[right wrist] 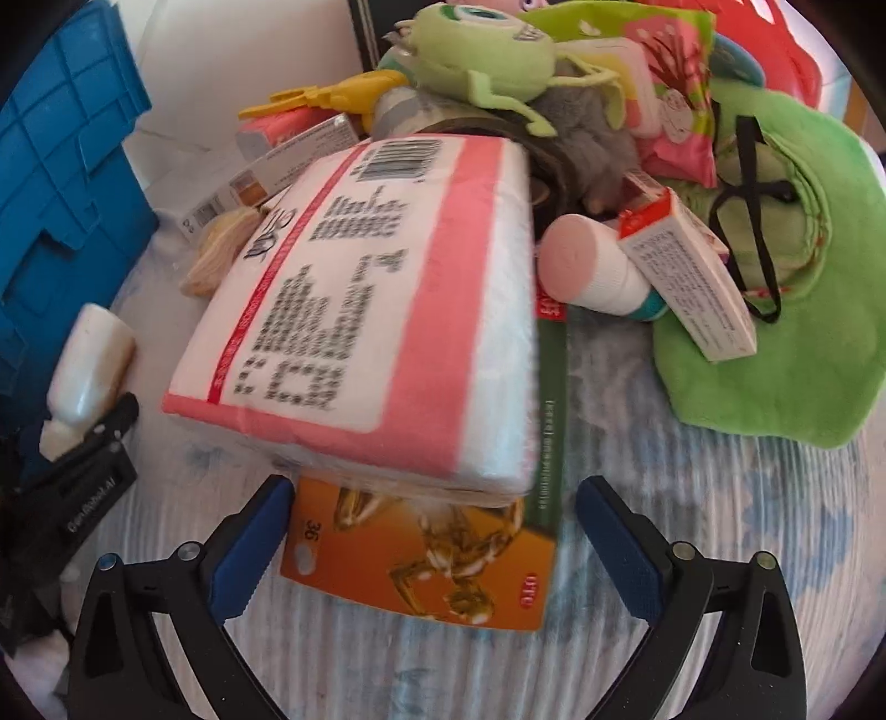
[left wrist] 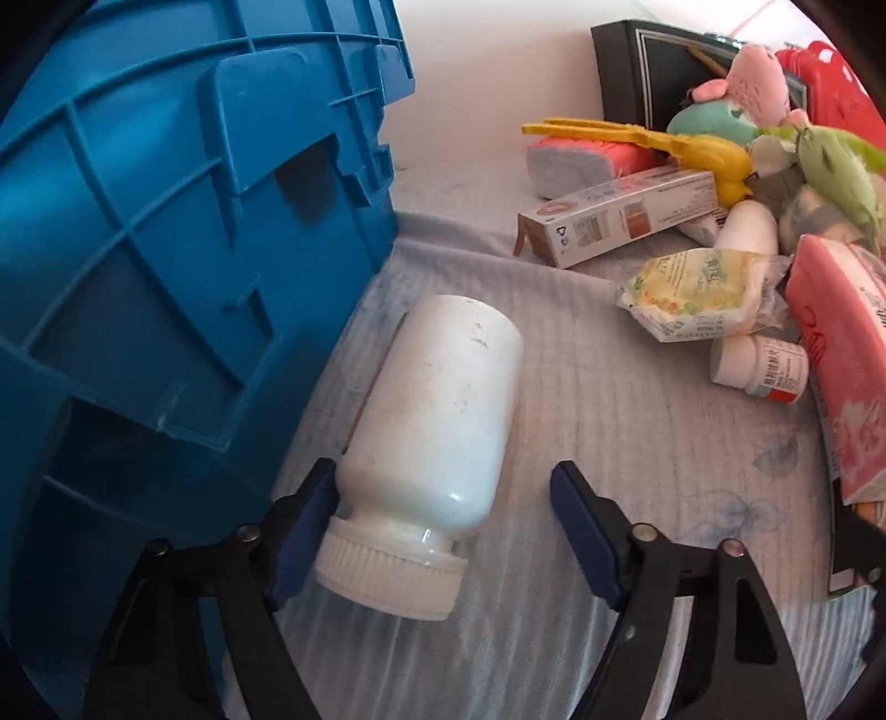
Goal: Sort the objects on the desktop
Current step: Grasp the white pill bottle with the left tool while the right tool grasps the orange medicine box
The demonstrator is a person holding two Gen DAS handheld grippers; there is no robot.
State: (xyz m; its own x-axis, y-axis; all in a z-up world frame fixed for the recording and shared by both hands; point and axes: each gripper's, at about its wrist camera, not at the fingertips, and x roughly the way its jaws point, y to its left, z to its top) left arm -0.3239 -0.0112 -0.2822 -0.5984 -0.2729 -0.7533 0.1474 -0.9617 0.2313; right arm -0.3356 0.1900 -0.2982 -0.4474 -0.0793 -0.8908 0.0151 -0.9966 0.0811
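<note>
A large white bottle [left wrist: 437, 421] with a ribbed white cap lies on the cloth beside the blue crate [left wrist: 166, 249]. My left gripper [left wrist: 443, 531] is open around the cap end; its left pad touches the bottle's neck, the right pad stands apart. The bottle also shows in the right wrist view [right wrist: 91, 360]. My right gripper [right wrist: 432, 543] is open, its fingers either side of an orange and green box [right wrist: 432, 570] that lies under a pink and white tissue pack [right wrist: 376, 310].
A pile lies at the right: a long carton [left wrist: 620, 216], yellow tongs [left wrist: 637, 138], a yellow snack bag [left wrist: 698, 293], a small pill bottle [left wrist: 758, 365], plush toys [right wrist: 487, 50], a green cloth [right wrist: 786, 310], a small white box [right wrist: 692, 282], a red basket [left wrist: 825, 83].
</note>
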